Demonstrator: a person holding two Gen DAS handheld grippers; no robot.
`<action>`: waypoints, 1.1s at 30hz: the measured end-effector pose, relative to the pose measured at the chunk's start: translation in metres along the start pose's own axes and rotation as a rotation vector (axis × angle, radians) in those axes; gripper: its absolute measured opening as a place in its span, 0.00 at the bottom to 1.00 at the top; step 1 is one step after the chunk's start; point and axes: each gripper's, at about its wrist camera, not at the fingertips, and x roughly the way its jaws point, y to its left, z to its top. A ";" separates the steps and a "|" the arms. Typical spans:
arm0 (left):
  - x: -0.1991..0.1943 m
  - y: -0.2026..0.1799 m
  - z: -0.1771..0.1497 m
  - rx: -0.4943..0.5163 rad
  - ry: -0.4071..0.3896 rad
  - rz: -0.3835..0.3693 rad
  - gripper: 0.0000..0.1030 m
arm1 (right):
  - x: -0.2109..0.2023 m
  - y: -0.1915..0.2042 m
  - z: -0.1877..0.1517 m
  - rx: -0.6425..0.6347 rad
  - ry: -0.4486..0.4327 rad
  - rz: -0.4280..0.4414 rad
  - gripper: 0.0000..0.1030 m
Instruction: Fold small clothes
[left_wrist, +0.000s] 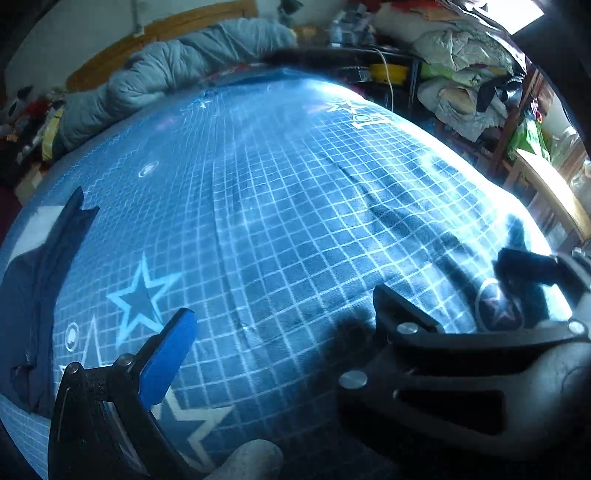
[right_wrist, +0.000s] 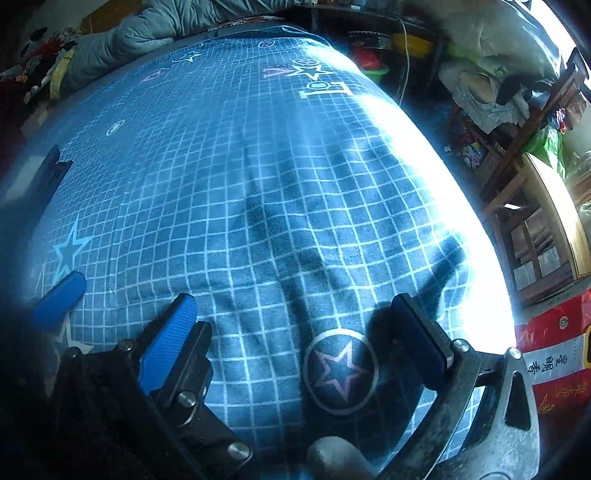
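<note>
A dark navy garment (left_wrist: 33, 295) lies crumpled at the left edge of the bed, on the blue grid-and-star sheet (left_wrist: 277, 184); the right wrist view shows it far left (right_wrist: 48, 170). My left gripper (left_wrist: 284, 306) hovers open over bare sheet, well right of the garment, with nothing between its blue pad (left_wrist: 170, 354) and black finger (left_wrist: 399, 314). My right gripper (right_wrist: 295, 301) is also open and empty, just above a circled star print (right_wrist: 340, 369). The two grippers sit side by side; the left one's blue pad (right_wrist: 59, 295) shows at the right view's left edge.
A grey quilt (left_wrist: 166, 70) is bunched along the wooden headboard at the far end. Piled clothes and bags (left_wrist: 461, 74) crowd the right side, beside a wooden shelf (right_wrist: 535, 221) and a red box (right_wrist: 546, 354). Soft toys (left_wrist: 22, 110) sit at the far left.
</note>
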 end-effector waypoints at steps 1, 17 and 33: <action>0.005 -0.002 -0.003 -0.009 0.006 -0.011 1.00 | 0.000 -0.002 -0.006 0.001 -0.021 -0.008 1.00; 0.006 0.005 -0.015 -0.040 0.035 -0.066 1.00 | -0.012 0.001 -0.014 0.070 -0.130 0.101 1.00; -0.005 -0.002 -0.012 -0.040 0.040 -0.055 1.00 | -0.005 0.001 -0.006 0.063 -0.104 0.069 1.00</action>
